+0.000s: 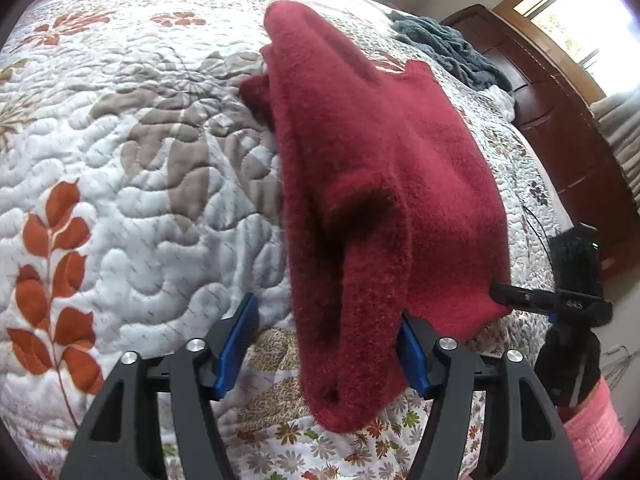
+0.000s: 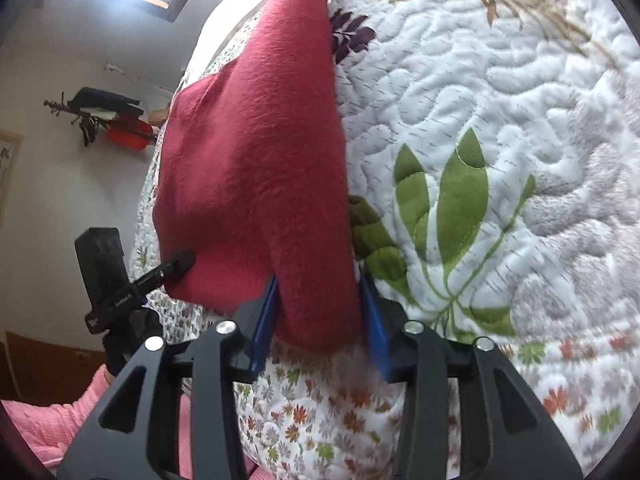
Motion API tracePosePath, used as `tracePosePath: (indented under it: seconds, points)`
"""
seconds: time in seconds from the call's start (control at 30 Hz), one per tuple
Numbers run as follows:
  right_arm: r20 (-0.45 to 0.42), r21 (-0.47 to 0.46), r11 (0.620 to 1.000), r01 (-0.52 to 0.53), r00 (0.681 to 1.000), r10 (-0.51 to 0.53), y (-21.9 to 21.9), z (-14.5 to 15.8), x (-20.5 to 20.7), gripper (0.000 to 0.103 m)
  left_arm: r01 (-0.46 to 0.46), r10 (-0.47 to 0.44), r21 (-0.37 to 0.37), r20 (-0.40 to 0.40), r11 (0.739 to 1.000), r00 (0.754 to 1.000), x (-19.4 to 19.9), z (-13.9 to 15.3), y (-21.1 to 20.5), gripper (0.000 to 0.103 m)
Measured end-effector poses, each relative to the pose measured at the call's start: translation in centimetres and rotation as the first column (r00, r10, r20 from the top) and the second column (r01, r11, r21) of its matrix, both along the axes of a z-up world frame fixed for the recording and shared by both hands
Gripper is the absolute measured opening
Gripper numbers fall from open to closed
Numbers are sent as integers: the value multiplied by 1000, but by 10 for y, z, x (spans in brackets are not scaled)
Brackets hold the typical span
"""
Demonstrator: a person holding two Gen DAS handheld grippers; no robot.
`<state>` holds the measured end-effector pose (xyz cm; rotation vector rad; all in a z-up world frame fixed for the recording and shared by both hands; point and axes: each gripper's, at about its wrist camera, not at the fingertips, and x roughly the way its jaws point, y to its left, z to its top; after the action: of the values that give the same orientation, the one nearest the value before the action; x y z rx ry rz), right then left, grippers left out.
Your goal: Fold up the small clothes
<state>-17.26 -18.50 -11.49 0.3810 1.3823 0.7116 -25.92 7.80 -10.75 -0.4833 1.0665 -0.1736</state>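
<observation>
A dark red knitted garment [image 1: 372, 168] hangs stretched between two hand-held grippers above a bed covered by a quilted bedspread [image 1: 132, 184] printed with orange leaves and grey flowers.

In the left wrist view, the left gripper [image 1: 326, 340] has its blue-padded fingers [image 1: 236, 340] spread apart, with a rolled fold of the red garment passing between them. The fabric touches the pad on the gripper's right side and stands clear of the pad on its left, so the gripper is released rather than clenched. The rest of the garment rises ahead of the gripper and away to its right. There the tip of the right gripper [image 1: 516, 296] meets the garment's lower corner, held by a person in a pink sleeve [image 1: 592, 428].

In the right wrist view, the right gripper [image 2: 320, 320] has a narrow end of the garment between its blue pads; whether they pinch it cannot be told. Ahead lies the bedspread with green leaves. Far ahead and right of the left gripper, a grey blanket [image 1: 448, 48] lies crumpled beside a dark wooden headboard [image 1: 560, 120].
</observation>
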Motion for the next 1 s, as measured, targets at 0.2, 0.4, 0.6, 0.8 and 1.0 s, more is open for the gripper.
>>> tracePosePath:
  seconds: [0.2,0.4,0.6,0.8,1.0]
  points:
    - [85,-120,993,5,996,6,-6,23,-23,64,-75,77,65,-24,995,997,-18,19,0,77]
    - [182,-267,962,51,983,-1,-5,44,-42,84,-116,123,169,-32,979,992,-38,43,-17,84]
    - [231,-329,940,85,973,-7,7,60,-55,87,-136,149,241,-37,961,988,-49,57,-37,87]
    - [286,-417,902,108,958,18,25,77,-66,91,-168,181,292,-19,942,983,-57,73,-46,91]
    - [335,-502,853,142,942,40,40,94,-71,94,-190,204,322,-10,928,979,-64,88,-52,92]
